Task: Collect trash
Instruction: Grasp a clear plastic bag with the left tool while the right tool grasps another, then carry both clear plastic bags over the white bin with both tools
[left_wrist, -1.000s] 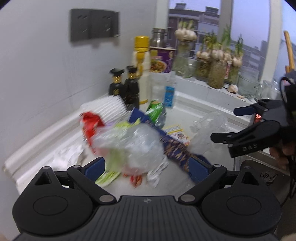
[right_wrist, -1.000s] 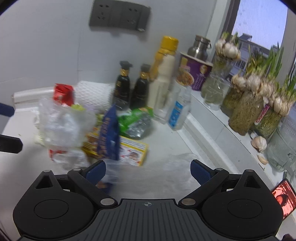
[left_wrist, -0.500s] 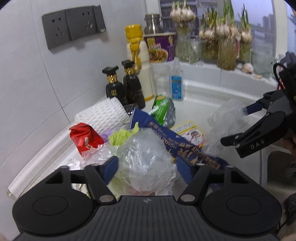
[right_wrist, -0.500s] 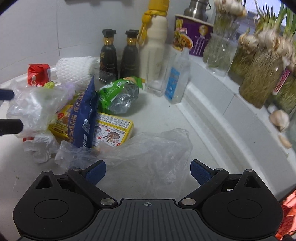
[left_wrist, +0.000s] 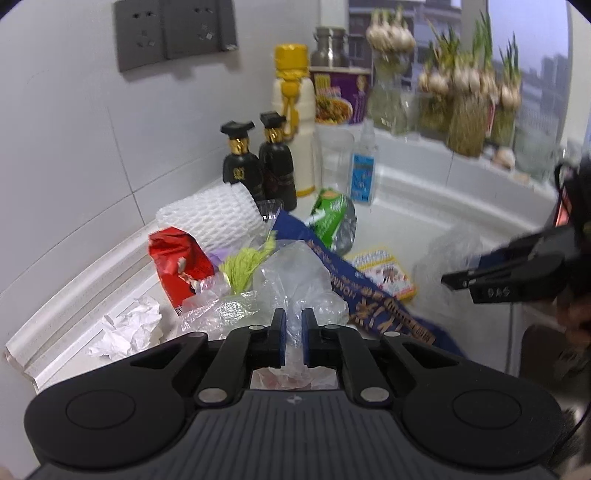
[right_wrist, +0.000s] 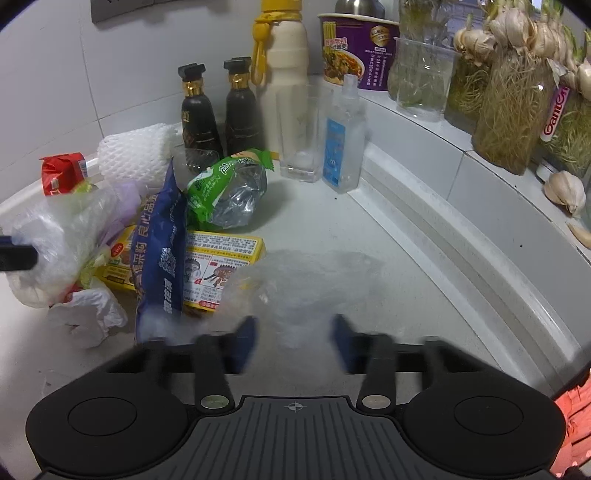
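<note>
Left gripper (left_wrist: 292, 328) pinches a clear plastic bag (left_wrist: 295, 280) beside the blue wrapper (left_wrist: 365, 295), while the right gripper (right_wrist: 293, 341), jaws just closing, straddles another clear bag (right_wrist: 306, 284).

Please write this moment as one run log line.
left gripper: shut on clear plastic bag | right gripper: jaws just closing around thin plastic film | stage: grasping trash

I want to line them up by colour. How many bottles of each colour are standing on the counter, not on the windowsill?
On the counter:
Black bottles: 2
Cream bottle with a yellow lid: 1
Clear bottle with a blue label: 1
Total: 4
</note>
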